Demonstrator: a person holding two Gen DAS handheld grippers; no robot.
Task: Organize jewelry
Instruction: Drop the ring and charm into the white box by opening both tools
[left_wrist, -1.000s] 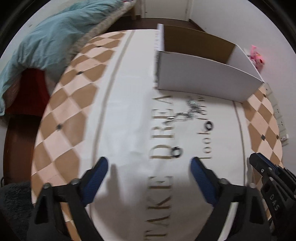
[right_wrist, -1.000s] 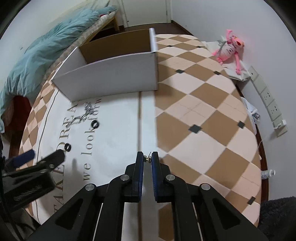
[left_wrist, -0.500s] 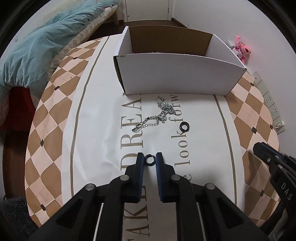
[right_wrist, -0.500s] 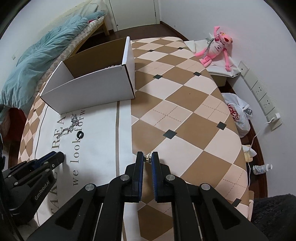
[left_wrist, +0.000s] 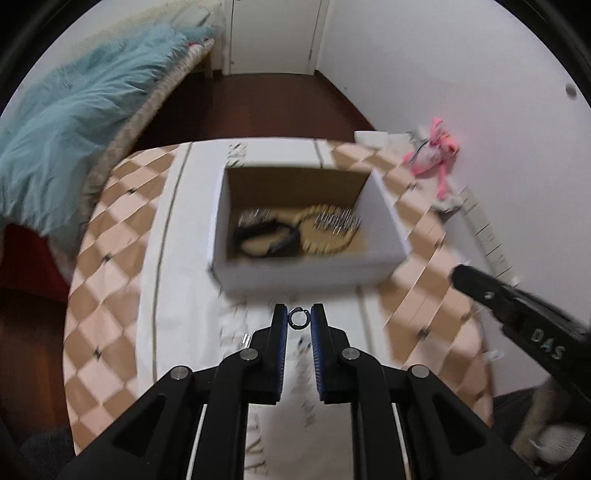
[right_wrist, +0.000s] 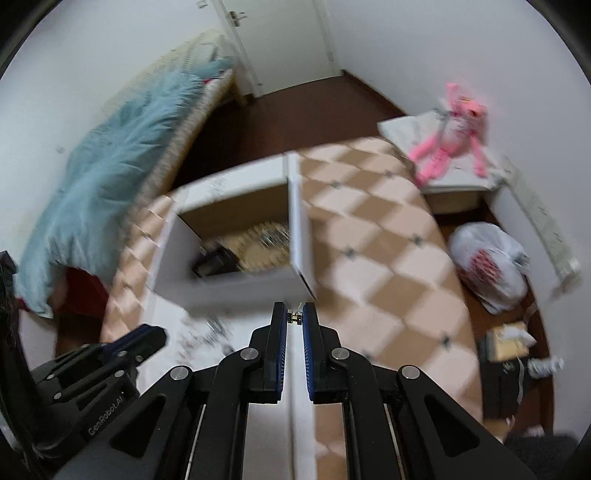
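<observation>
My left gripper (left_wrist: 298, 318) is shut on a small black ring (left_wrist: 297, 318), held in the air in front of the open white cardboard box (left_wrist: 306, 271). Inside the box lie dark cords and a pale round jewelry piece (left_wrist: 328, 229). My right gripper (right_wrist: 295, 316) is shut on a tiny gold piece (right_wrist: 294, 316), raised near the box's (right_wrist: 236, 288) right front corner. Blurred chain jewelry (right_wrist: 210, 330) lies on the cloth below. The right gripper shows at the right of the left wrist view (left_wrist: 517, 306); the left gripper shows at lower left of the right wrist view (right_wrist: 110, 358).
The table has a checked cloth (left_wrist: 110, 295) with a white lettered runner. A pink plush toy (right_wrist: 450, 144) lies beyond the table's far right corner. A plastic bag (right_wrist: 491, 266) sits on the floor at right. A bed with a teal blanket (left_wrist: 74, 122) is at left.
Both grippers have risen from the table with their pieces and moved toward the box, whose inside now shows. The left gripper shut on the black ring earlier; both views are motion blurred.
</observation>
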